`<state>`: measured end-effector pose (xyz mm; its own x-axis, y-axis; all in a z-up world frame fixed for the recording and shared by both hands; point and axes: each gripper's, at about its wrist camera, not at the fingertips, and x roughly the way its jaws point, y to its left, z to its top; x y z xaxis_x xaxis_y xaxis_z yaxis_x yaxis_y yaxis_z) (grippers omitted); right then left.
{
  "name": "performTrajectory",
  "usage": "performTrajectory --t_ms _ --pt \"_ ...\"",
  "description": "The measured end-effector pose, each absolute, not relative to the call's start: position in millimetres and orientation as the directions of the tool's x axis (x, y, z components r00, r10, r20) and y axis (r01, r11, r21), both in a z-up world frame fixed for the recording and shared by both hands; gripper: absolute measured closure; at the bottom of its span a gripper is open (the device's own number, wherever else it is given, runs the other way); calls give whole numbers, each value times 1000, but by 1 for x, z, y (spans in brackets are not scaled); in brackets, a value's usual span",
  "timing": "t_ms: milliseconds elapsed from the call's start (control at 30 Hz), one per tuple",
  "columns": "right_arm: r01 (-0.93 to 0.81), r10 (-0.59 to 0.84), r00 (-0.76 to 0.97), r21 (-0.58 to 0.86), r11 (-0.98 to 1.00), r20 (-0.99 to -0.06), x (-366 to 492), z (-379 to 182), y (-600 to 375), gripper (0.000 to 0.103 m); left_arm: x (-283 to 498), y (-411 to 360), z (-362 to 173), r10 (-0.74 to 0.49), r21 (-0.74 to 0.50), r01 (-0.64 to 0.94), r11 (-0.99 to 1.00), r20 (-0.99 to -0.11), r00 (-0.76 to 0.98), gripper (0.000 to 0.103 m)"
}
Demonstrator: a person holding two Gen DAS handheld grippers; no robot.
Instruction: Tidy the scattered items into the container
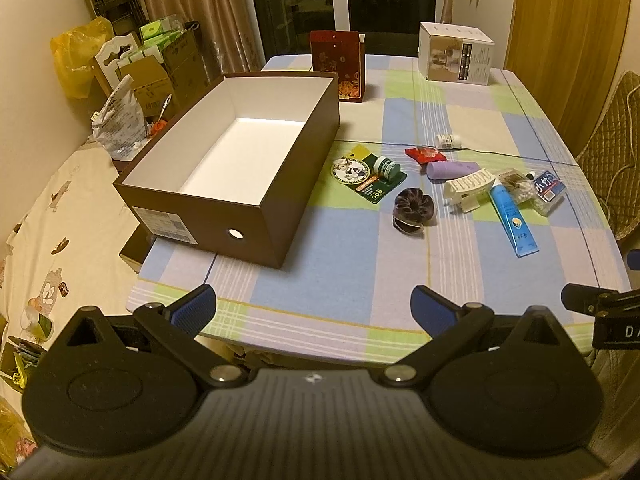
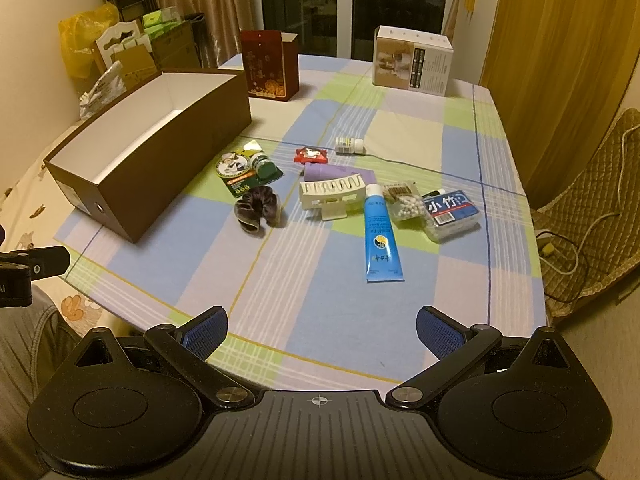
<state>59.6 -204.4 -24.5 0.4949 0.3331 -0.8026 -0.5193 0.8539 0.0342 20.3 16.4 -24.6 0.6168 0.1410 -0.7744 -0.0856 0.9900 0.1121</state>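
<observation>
While both grippers are hanging back over the near edge of the counter (image 2: 320, 280), we are choosing a first pick. Our left gripper (image 1: 314, 308) is standing with its blue pads wide apart and nothing between them, and our right gripper (image 2: 322, 330) is standing the same way, spread and empty. We are seeing the brown box (image 1: 256, 216), our container, sitting open-topped on the left of the checked cloth with its white inside bare, so we are judging that nothing has gone in yet.

We are finding the scattered things clustered to the right of the box: a green card with a small jar (image 2: 256, 174) nearest its wall, a dark velvet scrunchie (image 2: 258, 210) just in front of that, a white plastic holder (image 2: 334, 194) touching a purple tube (image 2: 338, 172) behind it, a blue tube (image 2: 382, 236) lying lengthwise toward us, a clear case of small beads (image 2: 406, 204), a blue-labelled clear box (image 2: 454, 210), a red packet (image 2: 312, 155) and a small white bottle (image 2: 350, 146) farther back.

We are thinking the scrunchie suits the left gripper best: it is lying clear of its neighbours, soft, and close to the box. We are advising a steep approach, pads straddling its width, and a lift high enough to clear the box wall.
</observation>
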Motion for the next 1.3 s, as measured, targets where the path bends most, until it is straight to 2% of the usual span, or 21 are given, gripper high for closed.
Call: performTrajectory --t_ms 633,1300 --pt "-498 376 490 102 861 -786 81 -34 -212 0 43 9 -43 117 109 -50 993 -800 589 1" --pt "-458 420 480 189 869 -770 112 -42 -225 0 75 7 -60 41 42 -11 999 -811 583 1"
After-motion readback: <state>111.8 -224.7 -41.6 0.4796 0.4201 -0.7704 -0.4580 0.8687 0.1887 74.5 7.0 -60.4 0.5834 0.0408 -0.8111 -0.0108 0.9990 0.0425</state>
